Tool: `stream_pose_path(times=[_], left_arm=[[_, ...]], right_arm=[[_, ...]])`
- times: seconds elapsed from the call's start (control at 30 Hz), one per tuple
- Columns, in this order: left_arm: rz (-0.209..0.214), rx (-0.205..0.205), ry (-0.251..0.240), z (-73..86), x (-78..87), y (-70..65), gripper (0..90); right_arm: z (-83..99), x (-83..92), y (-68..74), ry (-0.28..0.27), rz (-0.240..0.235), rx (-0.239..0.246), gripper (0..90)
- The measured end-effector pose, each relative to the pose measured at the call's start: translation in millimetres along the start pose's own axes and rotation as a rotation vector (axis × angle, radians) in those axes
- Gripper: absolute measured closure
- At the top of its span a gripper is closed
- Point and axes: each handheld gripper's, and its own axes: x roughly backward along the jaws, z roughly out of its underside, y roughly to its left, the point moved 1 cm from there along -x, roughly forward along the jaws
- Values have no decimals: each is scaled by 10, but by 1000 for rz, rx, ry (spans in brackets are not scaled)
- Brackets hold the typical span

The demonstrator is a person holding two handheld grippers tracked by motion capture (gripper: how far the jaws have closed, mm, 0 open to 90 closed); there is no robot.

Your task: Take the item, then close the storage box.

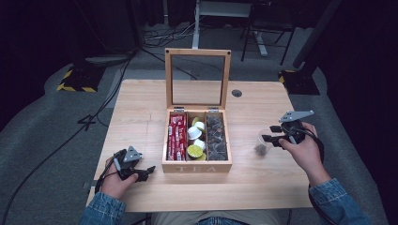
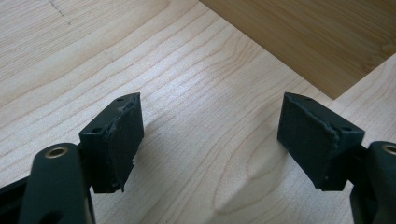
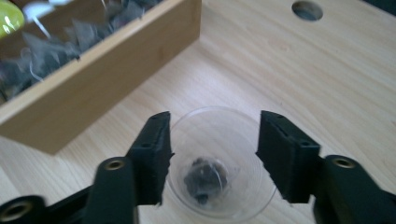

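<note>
Dark lump, perhaps a tea bag [image 3: 205, 178], blurred inside upright clear cup [image 3: 219, 140]; right gripper [image 3: 212, 156] released above it.

The only readable lettering was the word "TEA", which stood in pale capitals on the front wall of the wooden box [image 1: 197, 168] in the high view, while any printing on the red packets [image 1: 177, 136] in its left compartment was too small to make out
</note>
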Motion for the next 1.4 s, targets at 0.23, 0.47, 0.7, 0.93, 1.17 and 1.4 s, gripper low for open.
stream_pose_path(times=[0.23,0.47,0.7,0.93,1.17,1.4], left_arm=[[-1,-4,3,-4,1,5,229],[0,-2,4,-5,0,4,227],[1,2,2,-7,-6,0,225],[1,-6,1,-16,-14,6,219],[-3,4,1,-8,-9,-4,220],[-2,6,1,-7,-9,-3,220]], right_arm=[[-66,45,-20,-160,-59,-47,332],[-215,128,-30,-237,-72,-67,310],[-354,112,11,-330,-98,-99,302],[-611,61,43,-348,-97,-75,284],[-885,-55,27,-364,-102,-68,282],[-1145,-170,-75,-377,-97,-77,280]])
